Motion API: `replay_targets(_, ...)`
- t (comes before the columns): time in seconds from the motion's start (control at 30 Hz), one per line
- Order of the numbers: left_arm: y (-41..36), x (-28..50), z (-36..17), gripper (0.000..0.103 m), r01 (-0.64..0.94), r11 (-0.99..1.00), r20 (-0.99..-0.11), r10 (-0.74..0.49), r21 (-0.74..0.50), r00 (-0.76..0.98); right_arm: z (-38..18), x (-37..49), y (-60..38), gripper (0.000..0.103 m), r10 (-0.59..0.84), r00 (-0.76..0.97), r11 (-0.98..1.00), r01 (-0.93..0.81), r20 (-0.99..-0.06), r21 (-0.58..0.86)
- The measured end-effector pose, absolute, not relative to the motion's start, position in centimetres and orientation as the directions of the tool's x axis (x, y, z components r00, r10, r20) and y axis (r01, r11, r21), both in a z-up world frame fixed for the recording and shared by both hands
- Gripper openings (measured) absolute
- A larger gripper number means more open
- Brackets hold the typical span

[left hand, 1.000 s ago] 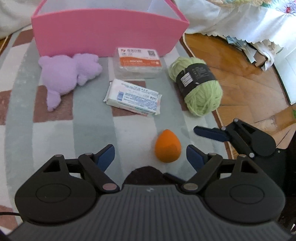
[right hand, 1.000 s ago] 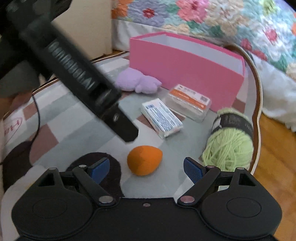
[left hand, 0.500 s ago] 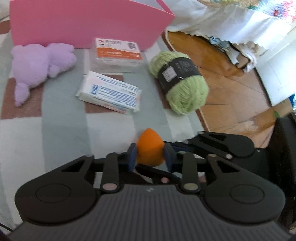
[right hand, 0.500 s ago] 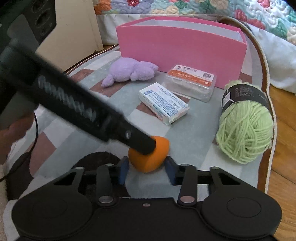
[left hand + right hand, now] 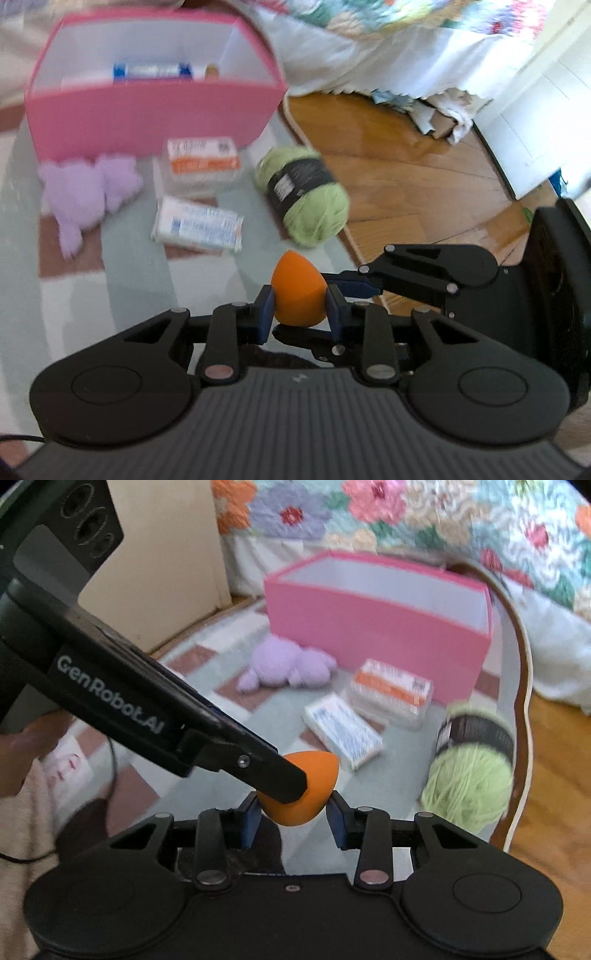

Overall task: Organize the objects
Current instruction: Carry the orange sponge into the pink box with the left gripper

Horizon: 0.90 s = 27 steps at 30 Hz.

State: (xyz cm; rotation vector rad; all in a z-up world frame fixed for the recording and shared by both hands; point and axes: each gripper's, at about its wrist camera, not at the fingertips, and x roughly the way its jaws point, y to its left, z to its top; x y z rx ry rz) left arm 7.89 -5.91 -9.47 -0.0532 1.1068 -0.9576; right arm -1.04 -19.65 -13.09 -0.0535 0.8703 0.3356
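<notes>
orange egg-shaped foam sponge | pinched between left jaws and right jaws alike | likely light, soft, squashing | gripping widest belly

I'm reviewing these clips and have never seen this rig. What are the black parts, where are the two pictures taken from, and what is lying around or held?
No robot: a person holds two hand grippers, each with a camera looking along its fingers. The left gripper and right gripper both pinch one orange sponge. On the rug lie a purple plush, two packs, one white and one orange-labelled, and green yarn. Behind them stands a pink box with things already inside, too blurred to name.
</notes>
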Motion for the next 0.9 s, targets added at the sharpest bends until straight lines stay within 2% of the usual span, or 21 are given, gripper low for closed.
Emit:
replay_targets(0.13,-5.8,8.2,-5.7,0.029,0.65,0.612,-0.716,-0.682,-0.451,0.145,-9.5,-0.7,-19.8,0.044,0.292,0.623,0.935,-0.346,-0.726,0.079)
replay_targets(0.53,-6.2,12.5,2.6,0.029,0.639,0.648,-0.65,-0.702,-0.414,0.291,-0.7,3.2,-19.7,0.044,0.239,0.742,0.905,-0.403,-0.626,-0.133)
replay_targets(0.73,-7.9,16.3,4.2,0.029,0.628,0.664,-0.65,-0.692,-0.405,0.313,1.7,7.5,-21.0,0.044,0.21,0.752,0.913,-0.38,-0.625,-0.151)
replay_targets(0.9,-9.7,20.3,2.9,0.029,0.615,0.685,-0.674,-0.668,-0.391,0.316,1.8,11.7,-22.0,0.044,0.195,0.728,0.915,-0.377,-0.657,-0.145)
